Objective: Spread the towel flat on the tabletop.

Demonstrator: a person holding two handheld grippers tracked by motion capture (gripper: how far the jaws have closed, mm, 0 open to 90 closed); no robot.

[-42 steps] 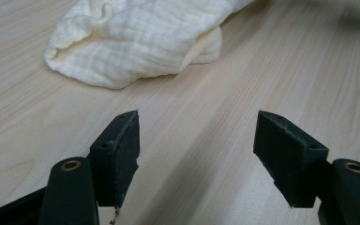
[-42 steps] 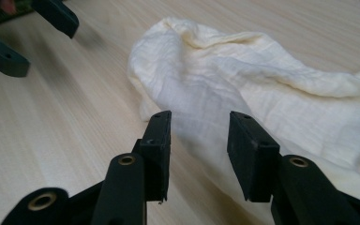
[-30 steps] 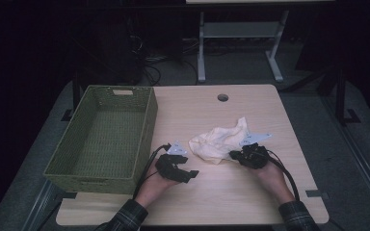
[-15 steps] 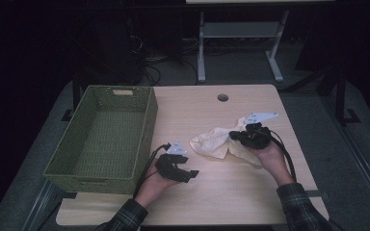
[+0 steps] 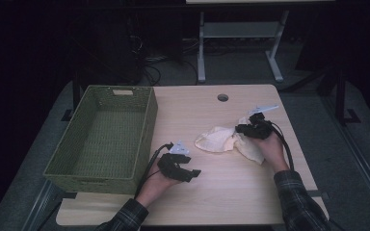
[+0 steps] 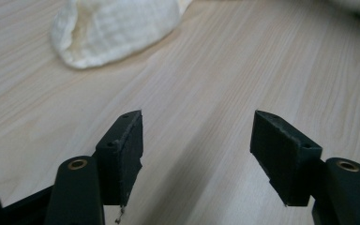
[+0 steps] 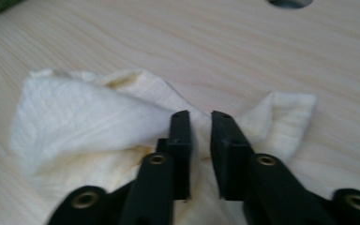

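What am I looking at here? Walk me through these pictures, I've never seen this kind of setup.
A person sits at a wooden table holding a hand tool with two black jaws in each hand. The high view looks down from above; the other two pictures come from cameras riding on each tool. On the table lie a cream cloth and an empty green woven basket. The left gripper rests open over bare wood, holding nothing. The right gripper sits over the cloth; its jaws have just been opening, a narrow gap shows between them, and they no longer pinch the cloth.
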